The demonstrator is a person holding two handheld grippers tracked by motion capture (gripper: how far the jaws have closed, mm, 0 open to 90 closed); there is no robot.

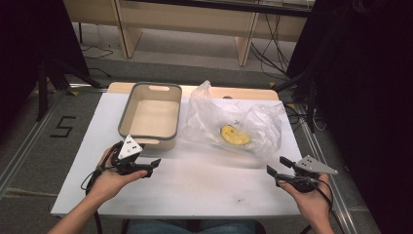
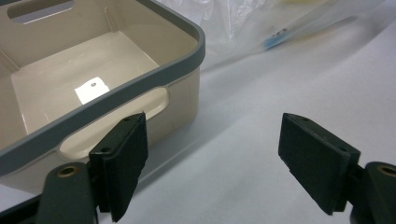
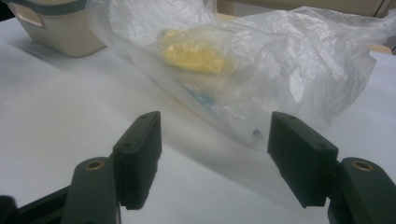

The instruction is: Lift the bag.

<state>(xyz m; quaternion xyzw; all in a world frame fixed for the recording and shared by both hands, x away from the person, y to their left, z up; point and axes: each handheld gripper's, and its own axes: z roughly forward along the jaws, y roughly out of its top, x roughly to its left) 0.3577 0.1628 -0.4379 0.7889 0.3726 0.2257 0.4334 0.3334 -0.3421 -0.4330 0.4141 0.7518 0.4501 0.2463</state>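
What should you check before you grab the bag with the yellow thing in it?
1. Right gripper open: ok, jaws stand wide apart.
2. Right gripper aimed at the plastic bag: ok, the bag lies just ahead of it.
3. Left gripper open and holding nothing: ok.
4. Bin has room: ok, just a small white scrap on its floor.
5. Yellow item inside the bag: ok, seen through the plastic.
6. Where the bag's opening faces: cannot tell, the plastic is too crumpled.
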